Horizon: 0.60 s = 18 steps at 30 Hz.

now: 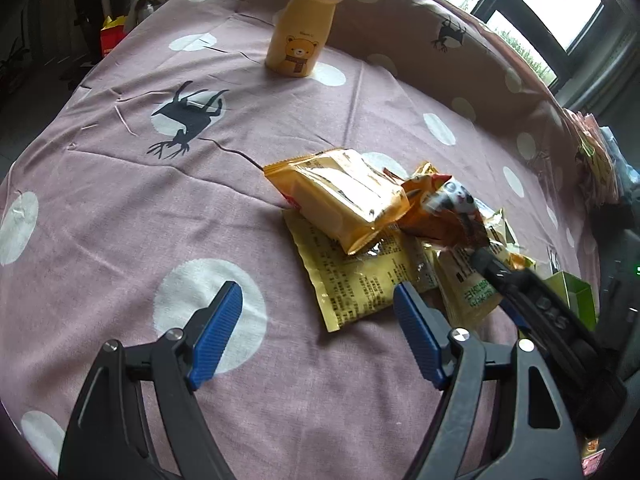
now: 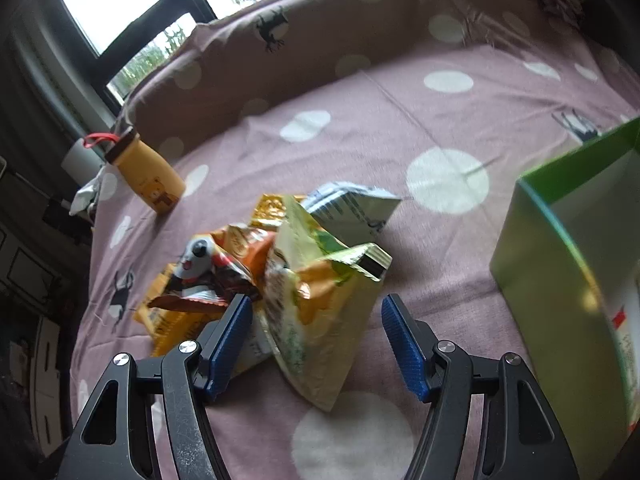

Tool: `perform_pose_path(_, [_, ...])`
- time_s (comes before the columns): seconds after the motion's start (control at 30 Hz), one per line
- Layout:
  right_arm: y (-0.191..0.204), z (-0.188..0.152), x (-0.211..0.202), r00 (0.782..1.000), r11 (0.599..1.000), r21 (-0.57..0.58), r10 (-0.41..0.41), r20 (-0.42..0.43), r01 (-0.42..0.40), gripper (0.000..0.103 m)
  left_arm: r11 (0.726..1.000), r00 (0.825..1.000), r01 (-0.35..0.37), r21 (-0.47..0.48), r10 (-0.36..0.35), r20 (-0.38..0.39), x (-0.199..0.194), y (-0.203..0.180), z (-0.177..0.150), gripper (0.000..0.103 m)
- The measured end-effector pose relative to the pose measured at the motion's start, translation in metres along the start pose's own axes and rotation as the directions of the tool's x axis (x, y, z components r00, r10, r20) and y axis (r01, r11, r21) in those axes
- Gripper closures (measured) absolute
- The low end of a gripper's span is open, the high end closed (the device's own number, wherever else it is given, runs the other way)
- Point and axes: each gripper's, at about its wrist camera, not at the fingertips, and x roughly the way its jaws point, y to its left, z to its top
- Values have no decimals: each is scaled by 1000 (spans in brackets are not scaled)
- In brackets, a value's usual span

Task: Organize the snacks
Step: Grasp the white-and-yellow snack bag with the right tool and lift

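Straddling the crinkly yellow-green foil snack packet (image 2: 320,320) with my right gripper (image 2: 316,344), jaws unclenched, for boxing at three o'clock; left gripper (image 1: 318,332) hangs released, empty.

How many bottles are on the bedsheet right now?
1. The yellow bear bottle stands upright on the pink dotted sheet, apart from the snack pile, on its far side. None seen elsewhere, though the pile could hide small items.
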Motion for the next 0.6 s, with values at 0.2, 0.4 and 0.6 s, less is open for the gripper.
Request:
perform_pose_path(0.2, [-6,-1,-2,995,996,-3,92,33,-92,79,1000,1000,-9,-3,9,-3,0,2,0,25])
perform_pose_path(0.4, [5,-15,-36,991,990,-60,130,-29,-131,81,999,1000,29,-20,-29,-9,-4,2,3,25])
perform_pose_path(0.6, [5,-37,-27,927,973,-5,218,-305,-230,81,996,995,86,26,-84,-56,-3,-11,-3,25])
